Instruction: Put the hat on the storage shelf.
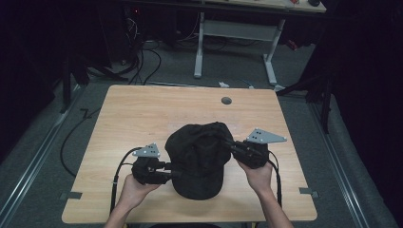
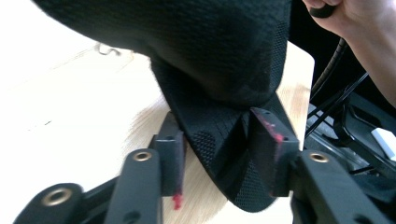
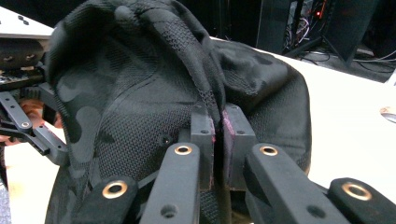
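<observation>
A black cap (image 1: 199, 156) lies on the wooden table (image 1: 142, 109), its brim toward the near edge. My left gripper (image 1: 178, 175) comes in from the left at the brim. In the left gripper view the curved brim (image 2: 219, 158) sits between the two pads (image 2: 268, 140) of the left gripper (image 2: 217, 144), which touch it on both sides. My right gripper (image 1: 230, 145) is at the cap's right side. In the right gripper view the right gripper (image 3: 218, 126) is shut on a raised fold of the crown fabric (image 3: 187, 42). The left gripper (image 3: 28, 126) shows beyond the cap.
A small round grommet (image 1: 226, 100) sits in the tabletop at the far middle. Behind the table stands a white-legged desk (image 1: 204, 47), with cables (image 1: 142, 61) on the floor. Bare wood surrounds the cap on the left and far sides.
</observation>
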Demonstrator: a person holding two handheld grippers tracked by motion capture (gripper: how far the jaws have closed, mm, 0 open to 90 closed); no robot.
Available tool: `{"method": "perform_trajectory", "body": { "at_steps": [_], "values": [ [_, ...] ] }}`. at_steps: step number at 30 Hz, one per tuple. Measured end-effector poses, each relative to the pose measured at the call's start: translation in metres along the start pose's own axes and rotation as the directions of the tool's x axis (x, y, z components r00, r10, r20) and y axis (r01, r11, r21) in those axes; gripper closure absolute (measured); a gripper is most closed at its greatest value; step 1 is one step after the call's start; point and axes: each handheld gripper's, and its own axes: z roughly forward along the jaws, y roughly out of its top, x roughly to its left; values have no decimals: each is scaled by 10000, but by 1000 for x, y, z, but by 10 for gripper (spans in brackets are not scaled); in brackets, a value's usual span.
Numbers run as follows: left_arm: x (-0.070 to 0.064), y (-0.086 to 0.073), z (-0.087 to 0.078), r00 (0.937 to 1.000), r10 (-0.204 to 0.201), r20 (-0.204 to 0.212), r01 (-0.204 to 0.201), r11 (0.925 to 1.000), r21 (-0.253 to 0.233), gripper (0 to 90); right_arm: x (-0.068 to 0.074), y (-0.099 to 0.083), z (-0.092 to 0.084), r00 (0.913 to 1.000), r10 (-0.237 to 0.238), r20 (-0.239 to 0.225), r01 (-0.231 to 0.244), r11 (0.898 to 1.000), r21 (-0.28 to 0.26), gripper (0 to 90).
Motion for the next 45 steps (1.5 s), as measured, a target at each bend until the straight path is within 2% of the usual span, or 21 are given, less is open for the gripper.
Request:
{"method": "perform_trajectory", "body": {
  "at_steps": [4,9,13,19,24,27,29,34,36,40,45],
  "values": [
    [-2,1,-4,9999,-26,97,27,10000,-62,655,2,1,2,9994,-249,232,249,9997,-12,848],
    [-4,4,-11,9990,-69,441,78,9998,-207,722,3,2,3,9994,-221,273,225,9997,-124,845],
    [-7,7,-15,9930,-137,1175,186,9990,-410,795,3,3,3,9997,-133,194,137,9997,-208,837],
    [-9,11,-16,9872,-151,1586,210,9992,-355,854,0,1,3,9999,-5,105,8,9997,-260,812],
    [-10,10,-17,9906,-71,1366,126,9991,-400,862,-5,-3,2,9994,342,10,-341,9990,-287,730],
    [-9,10,-18,9922,-73,1244,135,9987,-489,863,-10,-5,1,9976,677,134,-672,9970,-377,582],
    [-9,10,-20,9929,-49,1187,115,9984,-545,864,-11,-6,1,9968,791,132,-786,9962,-367,515],
    [-8,10,-27,9959,-115,900,197,9957,-907,864,-17,-15,-4,9949,953,321,-948,9954,-168,412],
    [-7,10,-29,9977,-183,660,250,9944,-1031,864,-20,-21,-5,9937,1016,463,-1020,9948,46,392],
    [-5,10,-32,9993,-321,202,346,9905,-1333,863,-26,-40,-3,9880,1129,1049,-1198,9909,612,390],
    [-1,12,-34,9981,-540,-299,487,9868,-1544,863,-36,-64,4,9738,1311,1861,-1616,9738,1599,398]
  ]
}}
